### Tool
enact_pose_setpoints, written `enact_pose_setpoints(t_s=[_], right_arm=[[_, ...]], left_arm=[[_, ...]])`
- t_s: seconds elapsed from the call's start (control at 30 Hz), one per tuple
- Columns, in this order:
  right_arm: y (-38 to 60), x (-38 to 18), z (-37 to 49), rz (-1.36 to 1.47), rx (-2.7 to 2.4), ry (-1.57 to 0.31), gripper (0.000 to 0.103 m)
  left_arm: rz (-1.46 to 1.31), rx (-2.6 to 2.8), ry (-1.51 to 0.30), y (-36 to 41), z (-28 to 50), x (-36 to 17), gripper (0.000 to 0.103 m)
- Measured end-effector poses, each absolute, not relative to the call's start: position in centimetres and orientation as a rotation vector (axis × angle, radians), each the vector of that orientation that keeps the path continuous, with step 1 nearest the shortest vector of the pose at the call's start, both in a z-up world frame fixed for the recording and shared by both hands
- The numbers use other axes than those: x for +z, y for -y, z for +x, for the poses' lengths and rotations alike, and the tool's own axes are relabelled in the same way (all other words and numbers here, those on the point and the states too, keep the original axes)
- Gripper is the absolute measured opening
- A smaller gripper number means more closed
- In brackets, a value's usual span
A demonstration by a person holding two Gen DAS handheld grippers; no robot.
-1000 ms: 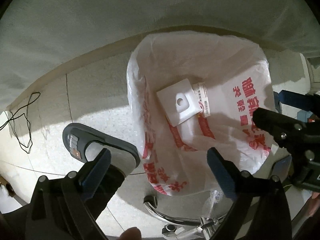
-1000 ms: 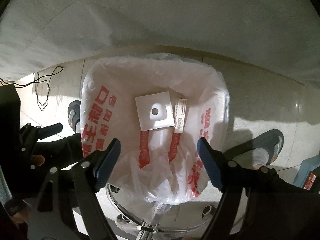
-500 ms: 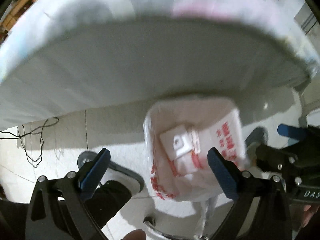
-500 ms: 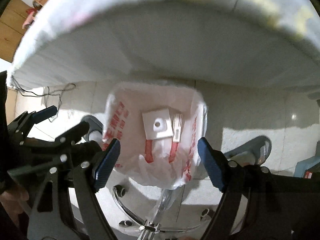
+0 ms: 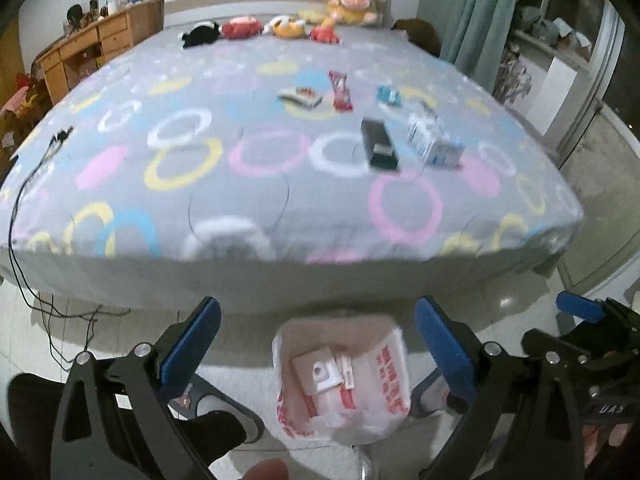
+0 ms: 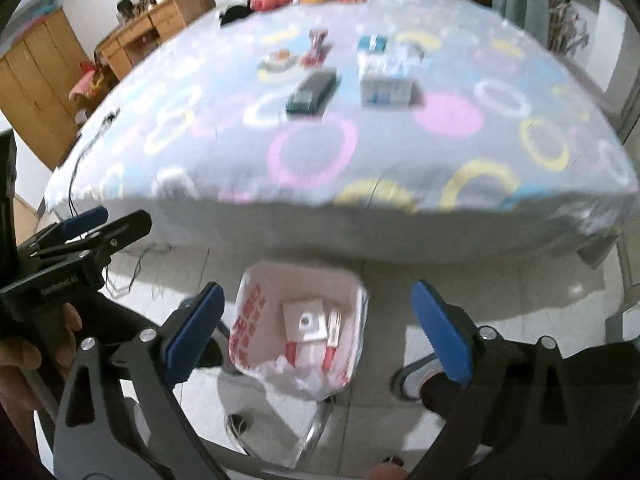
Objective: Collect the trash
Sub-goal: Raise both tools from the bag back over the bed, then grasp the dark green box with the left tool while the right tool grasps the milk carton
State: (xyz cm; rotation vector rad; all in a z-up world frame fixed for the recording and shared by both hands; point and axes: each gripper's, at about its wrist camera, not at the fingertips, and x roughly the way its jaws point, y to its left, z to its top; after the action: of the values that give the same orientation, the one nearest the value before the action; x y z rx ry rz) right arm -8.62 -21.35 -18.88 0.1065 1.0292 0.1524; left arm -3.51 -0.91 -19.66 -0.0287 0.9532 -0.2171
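Fingers on both grippers (image 5: 316, 344) (image 6: 318, 328) gape empty; two scraps lie in the bag (image 5: 394, 364), five wrappers and boxes (image 5: 378, 142) wait mid-bed (image 5: 240, 168).

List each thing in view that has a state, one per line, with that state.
left gripper: open, nothing between the fingers
right gripper: open, empty, jaws have just been opening
trash bag: mouth open, white card and a labelled strip inside
black box: lying flat on the bed
red wrapper: lying on the bed
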Motion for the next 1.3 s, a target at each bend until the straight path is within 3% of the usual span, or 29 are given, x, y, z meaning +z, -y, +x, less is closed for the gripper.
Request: enact_pose_setpoints(t_s=[0.37,0.77,1.3], right_arm=[[24.9,-10.8,-7.4,0.066,0.061,-0.839,0.096],[25.8,-5.4,-0.6,0.041,0.056,-0.803,0.096],[26.5,-10.9,14.4,0.07,0.021,-1.037,0.096]], left_arm=[[-0.052,-0.253,-0.816,1.9,-2.3,-12.5,0.095],[-0.064,-0.261,-0.861,3.0,2.7,-11.6,0.095],[0.019,-0.273,-1.0,9.1,12.4,-18.6,0.095]])
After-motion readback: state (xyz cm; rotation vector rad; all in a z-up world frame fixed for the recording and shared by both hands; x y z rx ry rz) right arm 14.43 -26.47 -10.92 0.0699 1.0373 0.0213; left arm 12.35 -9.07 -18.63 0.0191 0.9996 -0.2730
